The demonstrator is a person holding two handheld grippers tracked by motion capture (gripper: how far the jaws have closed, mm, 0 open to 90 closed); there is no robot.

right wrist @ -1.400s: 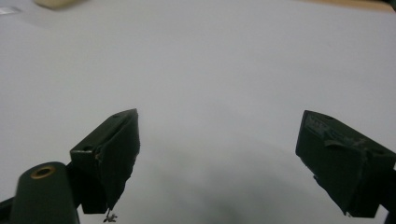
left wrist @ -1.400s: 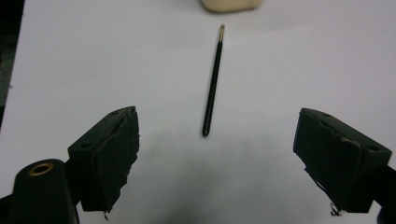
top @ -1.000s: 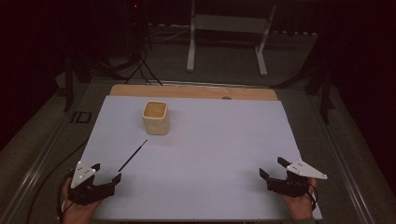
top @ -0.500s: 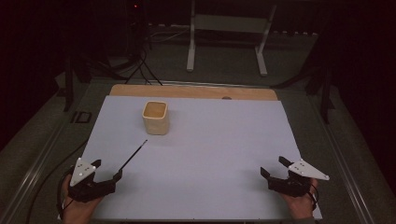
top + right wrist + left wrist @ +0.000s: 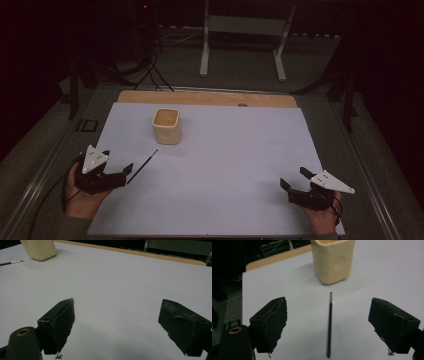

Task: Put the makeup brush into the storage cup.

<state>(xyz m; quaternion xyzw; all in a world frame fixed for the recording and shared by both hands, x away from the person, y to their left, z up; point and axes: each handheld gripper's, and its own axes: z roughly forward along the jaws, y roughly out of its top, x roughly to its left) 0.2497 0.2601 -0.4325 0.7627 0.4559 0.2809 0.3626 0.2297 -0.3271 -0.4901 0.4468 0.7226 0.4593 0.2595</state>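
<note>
A cream square cup [image 5: 166,126] stands upright on the white sheet at the back left. In front of it a thin black stick [image 5: 142,166] lies flat, slanting toward my left gripper [image 5: 121,173]. That gripper is open at the stick's near end. In the left gripper view the stick [image 5: 329,325] runs up the middle between the two spread jaws, touching neither, with the cup [image 5: 333,260] beyond its tip. My right gripper [image 5: 295,179] is open over bare sheet at the front right. The right gripper view has the cup [image 5: 38,248] and stick [image 5: 11,263] far off at the top left.
The white sheet [image 5: 240,150] covers most of the table; a wooden board edge [image 5: 210,98] shows along its back. Behind the table a metal stand [image 5: 245,45] and cables [image 5: 150,70] lie on the dark floor. A dark rail [image 5: 37,175] borders the left side.
My left gripper has moved forward a little, closer to the stick's near end. The stick, the cup and the right gripper have stayed put.
</note>
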